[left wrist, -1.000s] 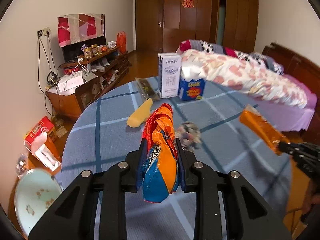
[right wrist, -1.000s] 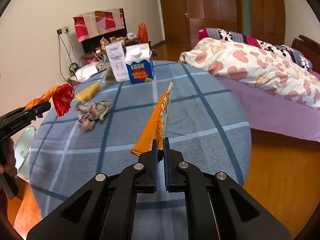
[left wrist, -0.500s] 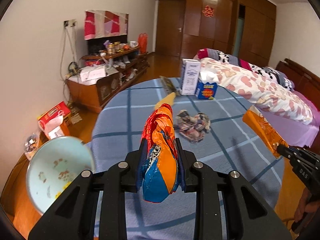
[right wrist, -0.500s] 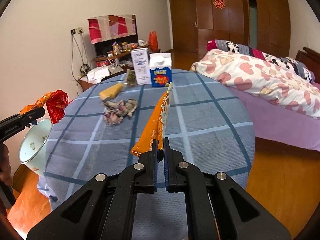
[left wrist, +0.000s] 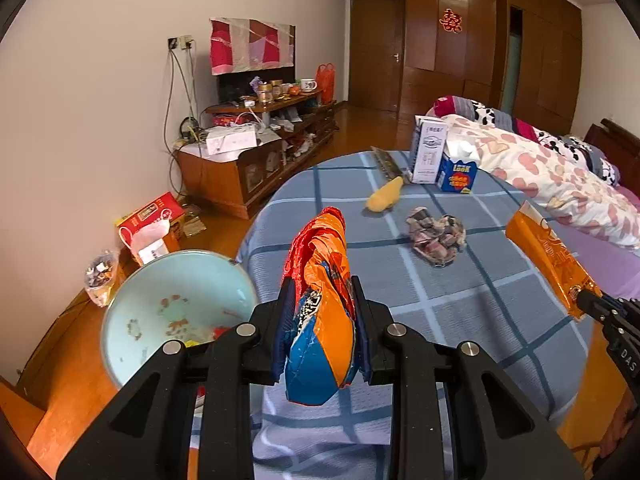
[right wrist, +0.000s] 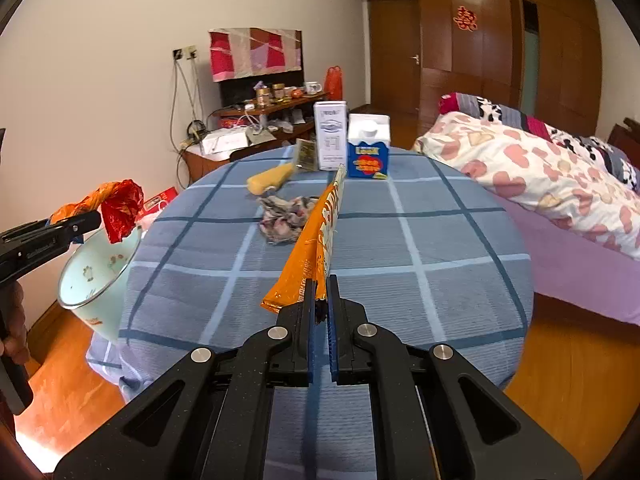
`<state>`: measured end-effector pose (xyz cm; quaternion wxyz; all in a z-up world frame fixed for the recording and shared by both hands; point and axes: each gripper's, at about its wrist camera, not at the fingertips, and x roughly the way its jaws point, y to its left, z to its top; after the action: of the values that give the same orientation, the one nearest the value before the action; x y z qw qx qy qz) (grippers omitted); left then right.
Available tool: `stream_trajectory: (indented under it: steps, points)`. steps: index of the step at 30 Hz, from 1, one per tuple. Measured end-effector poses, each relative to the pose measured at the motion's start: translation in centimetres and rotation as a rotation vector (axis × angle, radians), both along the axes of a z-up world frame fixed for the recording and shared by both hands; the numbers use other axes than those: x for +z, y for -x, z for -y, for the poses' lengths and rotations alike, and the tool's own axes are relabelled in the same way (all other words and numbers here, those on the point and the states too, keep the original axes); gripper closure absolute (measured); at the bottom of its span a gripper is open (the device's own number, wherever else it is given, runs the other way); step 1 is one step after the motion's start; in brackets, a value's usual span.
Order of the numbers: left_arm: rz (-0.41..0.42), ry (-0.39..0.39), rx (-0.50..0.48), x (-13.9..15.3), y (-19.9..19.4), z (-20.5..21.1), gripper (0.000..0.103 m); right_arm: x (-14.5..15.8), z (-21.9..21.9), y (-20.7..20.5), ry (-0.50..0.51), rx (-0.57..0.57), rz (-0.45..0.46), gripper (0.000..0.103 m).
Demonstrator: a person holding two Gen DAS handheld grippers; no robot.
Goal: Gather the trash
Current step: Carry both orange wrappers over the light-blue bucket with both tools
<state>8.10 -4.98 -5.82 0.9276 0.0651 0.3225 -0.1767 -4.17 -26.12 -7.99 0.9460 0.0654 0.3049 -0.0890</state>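
Left gripper (left wrist: 320, 312): jaws clamped on a crumpled red-orange-blue snack wrapper (left wrist: 320, 280), which sticks up and forward past the fingertips.
Right gripper (right wrist: 320, 304): jaws pressed together, pinching the near corner of a flat orange snack packet (right wrist: 316, 240) that rises edge-on ahead of it.
Trash bin (left wrist: 176, 312): pale blue basin with scraps inside, just left of and below the left gripper, beside the table's edge; in the right wrist view the red wrapper hangs over its rim.
Table (right wrist: 420, 240): round, under a blue checked cloth, straight ahead of both grippers.
Crumpled paper wad (left wrist: 436, 236): on the cloth, ahead and to the right of the left gripper, just behind the orange packet in the right wrist view.
Yellow wrapper (left wrist: 385, 199): lies farther ahead, beyond the wad.
Cartons: a tall white carton (right wrist: 330, 140) and a blue-and-white milk carton (right wrist: 368, 148) stand upright side by side at the far edge of the table.
Flat dark packet (right wrist: 306, 155): at the far edge, just left of the white carton.
Hand (right wrist: 14, 332): at the left edge of the right wrist view, gripping the left tool's handle.
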Motion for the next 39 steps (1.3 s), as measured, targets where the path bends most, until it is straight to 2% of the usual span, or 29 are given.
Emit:
stream_trajectory:
  steps: [15, 26, 39]
  points:
    - [0.028, 0.008, 0.065, 0.8, 0.9, -3.7, 0.076, 1.6, -5.2, -0.3, 0.044, 0.109, 0.02, 0.097]
    - [0.03, 0.012, 0.103, 1.0, 0.7, -5.4, 0.076, 2.3, -8.3, -1.3, 0.041, 0.191, 0.035, 0.097]
    - [0.037, 0.026, 0.191, 1.2, 0.4, -9.5, 0.076, 2.0, -12.4, -4.2, 0.064, 0.279, 0.021, 0.097]
